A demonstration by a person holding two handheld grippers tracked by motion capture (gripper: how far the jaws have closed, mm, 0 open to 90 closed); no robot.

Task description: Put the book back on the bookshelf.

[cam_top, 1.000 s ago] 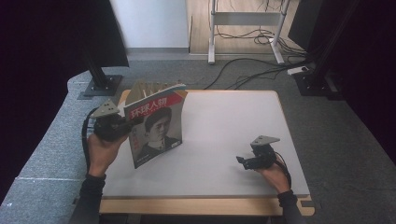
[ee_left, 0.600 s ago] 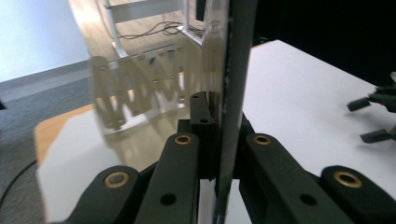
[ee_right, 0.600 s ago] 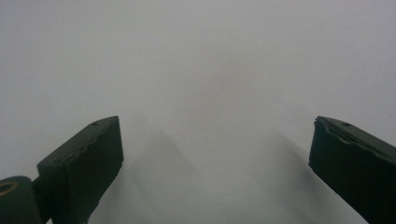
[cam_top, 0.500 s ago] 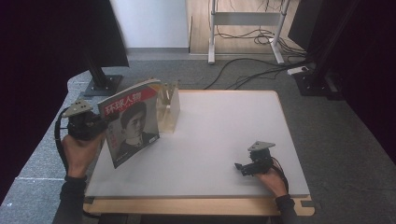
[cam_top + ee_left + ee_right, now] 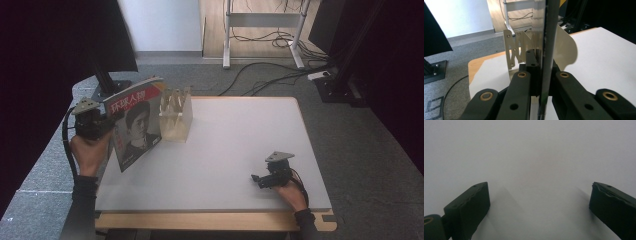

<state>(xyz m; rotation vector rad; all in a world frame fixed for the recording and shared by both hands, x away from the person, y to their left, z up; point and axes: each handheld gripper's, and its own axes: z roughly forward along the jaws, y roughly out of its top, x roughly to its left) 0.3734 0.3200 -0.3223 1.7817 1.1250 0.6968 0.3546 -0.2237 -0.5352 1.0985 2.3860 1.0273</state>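
Observation:
My left gripper is shut on the edge of a magazine with a portrait and a red title bar on its cover. It holds the magazine upright above the table's left edge. In the left gripper view the magazine stands edge-on, clamped in my left gripper. A pale slotted rack stands just right of the magazine; the rack shows behind the cover. My right gripper rests low near the front right of the table. Its jaws have just been opening, and my right gripper stands open over bare table.
The white table top has a wooden rim. A dark monitor stand rises behind the left corner. Cables and a desk frame lie on the grey floor beyond the table.
My left hand has carried the magazine to the left, uncovering the rack behind it. The right hand has stayed near the front right.

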